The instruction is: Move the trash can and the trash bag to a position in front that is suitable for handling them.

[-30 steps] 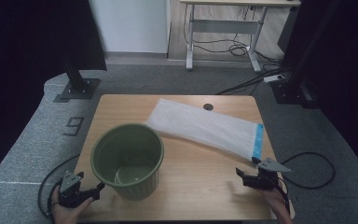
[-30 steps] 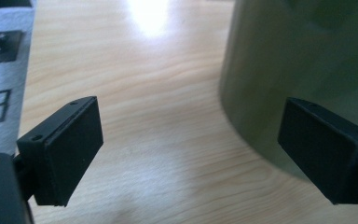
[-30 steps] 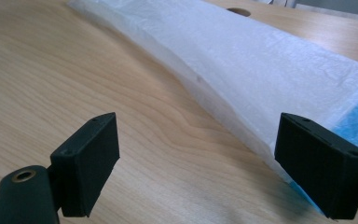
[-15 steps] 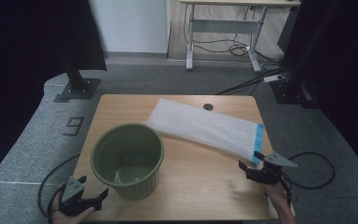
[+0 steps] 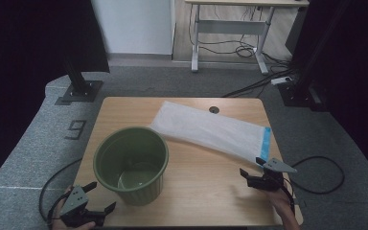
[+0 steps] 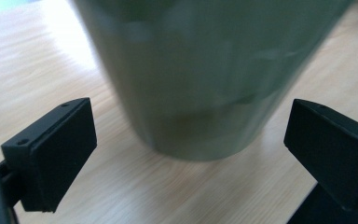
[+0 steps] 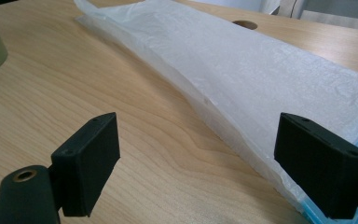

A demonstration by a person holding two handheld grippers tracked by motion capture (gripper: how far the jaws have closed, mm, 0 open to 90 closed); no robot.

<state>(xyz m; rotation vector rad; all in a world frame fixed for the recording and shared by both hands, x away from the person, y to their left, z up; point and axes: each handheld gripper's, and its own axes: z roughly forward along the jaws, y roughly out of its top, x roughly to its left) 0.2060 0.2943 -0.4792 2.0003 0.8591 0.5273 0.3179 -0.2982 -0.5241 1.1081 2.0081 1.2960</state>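
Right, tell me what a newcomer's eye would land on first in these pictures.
First the green bucket, standing upright and empty at the near left of the wooden table. Next the long white plastic bag with a blue end strip, lying flat across the far right, one corner reaching the bucket's rim. The left claw sits open beside the bucket's base, and the right claw sits open at the bag's blue end.

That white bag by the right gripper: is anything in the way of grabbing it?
Nothing visible. The right gripper has open jaws just short of the bag, with only bare table between them. The bin stands off to the side.
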